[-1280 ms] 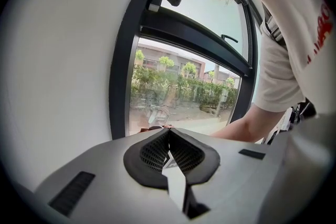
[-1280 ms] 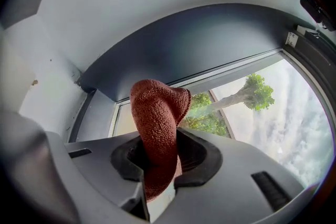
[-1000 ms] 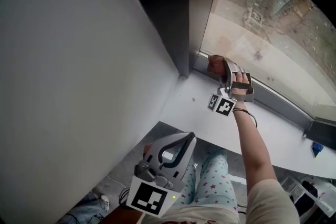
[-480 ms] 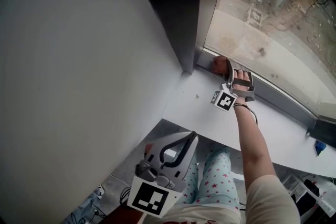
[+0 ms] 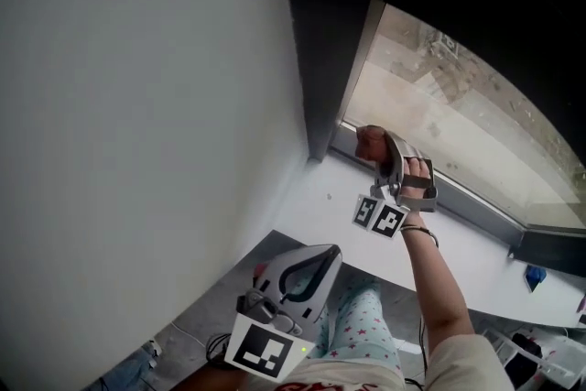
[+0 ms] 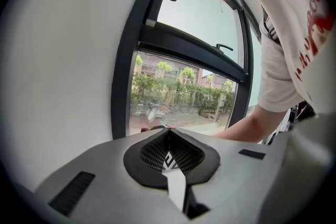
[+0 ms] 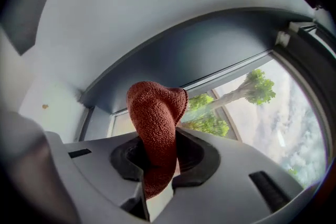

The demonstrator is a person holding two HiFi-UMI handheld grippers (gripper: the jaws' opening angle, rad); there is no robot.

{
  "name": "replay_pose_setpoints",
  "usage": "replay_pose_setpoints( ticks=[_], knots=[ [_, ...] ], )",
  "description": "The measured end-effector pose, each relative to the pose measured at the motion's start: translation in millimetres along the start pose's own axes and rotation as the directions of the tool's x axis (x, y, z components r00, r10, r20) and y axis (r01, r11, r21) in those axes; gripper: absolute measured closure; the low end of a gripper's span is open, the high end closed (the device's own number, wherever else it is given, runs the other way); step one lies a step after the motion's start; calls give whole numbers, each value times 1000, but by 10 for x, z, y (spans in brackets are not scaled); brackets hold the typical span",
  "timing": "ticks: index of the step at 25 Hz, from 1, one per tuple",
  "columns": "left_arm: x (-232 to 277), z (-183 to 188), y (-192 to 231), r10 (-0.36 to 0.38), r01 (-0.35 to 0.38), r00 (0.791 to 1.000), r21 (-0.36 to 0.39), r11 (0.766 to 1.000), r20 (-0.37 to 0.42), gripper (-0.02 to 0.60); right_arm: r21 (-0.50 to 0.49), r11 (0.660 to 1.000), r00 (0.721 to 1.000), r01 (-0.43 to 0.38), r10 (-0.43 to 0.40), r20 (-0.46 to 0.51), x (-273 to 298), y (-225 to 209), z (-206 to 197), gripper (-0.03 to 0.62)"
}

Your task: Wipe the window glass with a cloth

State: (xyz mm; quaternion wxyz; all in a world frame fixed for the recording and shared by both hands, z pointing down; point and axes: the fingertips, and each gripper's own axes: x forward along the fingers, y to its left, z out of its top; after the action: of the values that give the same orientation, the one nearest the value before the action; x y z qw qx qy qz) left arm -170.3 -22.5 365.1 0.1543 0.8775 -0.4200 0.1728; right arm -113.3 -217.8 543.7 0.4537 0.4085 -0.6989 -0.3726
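The right hand-held gripper (image 7: 157, 157) has its jaws clamped on a rust-red cloth (image 7: 156, 118). The cloth bulges out ahead of the jaws, toward the lower corner of the window glass (image 5: 439, 96) just beside the dark frame (image 5: 339, 59). Whether it touches the pane cannot be told. Beneath this gripper runs the white sill (image 5: 316, 197). The left hand-held gripper (image 6: 169, 136) is held low, well apart from the window, its jaws pressed together with nothing between them.
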Motion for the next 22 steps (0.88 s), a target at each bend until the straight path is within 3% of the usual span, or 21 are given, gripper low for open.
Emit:
replay_pose_setpoints(
  ticks=[6, 10, 13, 17, 22],
  knots=[
    [-103, 517, -56, 12, -16, 991, 30, 999, 132, 560, 98, 978, 980, 184, -190, 55, -516, -2114, 690, 497],
    [-181, 664, -103, 18, -23, 985, 24, 999, 170, 560, 124, 931, 936, 342, -350, 46, -740, -2924, 1026, 497],
    [-245, 740, -154, 7, -13, 984, 32, 999, 180, 560, 139, 922, 927, 361, -371, 52, -733, -3089, 1192, 499],
    [-310, 755, -114, 13, -21, 980, 41, 999, 200, 560, 56, 919, 917, 391, -394, 61, -520, -3065, 1259, 499],
    [-338, 699, -33, 30, -37, 983, 32, 999, 182, 560, 29, 910, 907, 414, -415, 72, -434, -2979, 1244, 503]
  ],
)
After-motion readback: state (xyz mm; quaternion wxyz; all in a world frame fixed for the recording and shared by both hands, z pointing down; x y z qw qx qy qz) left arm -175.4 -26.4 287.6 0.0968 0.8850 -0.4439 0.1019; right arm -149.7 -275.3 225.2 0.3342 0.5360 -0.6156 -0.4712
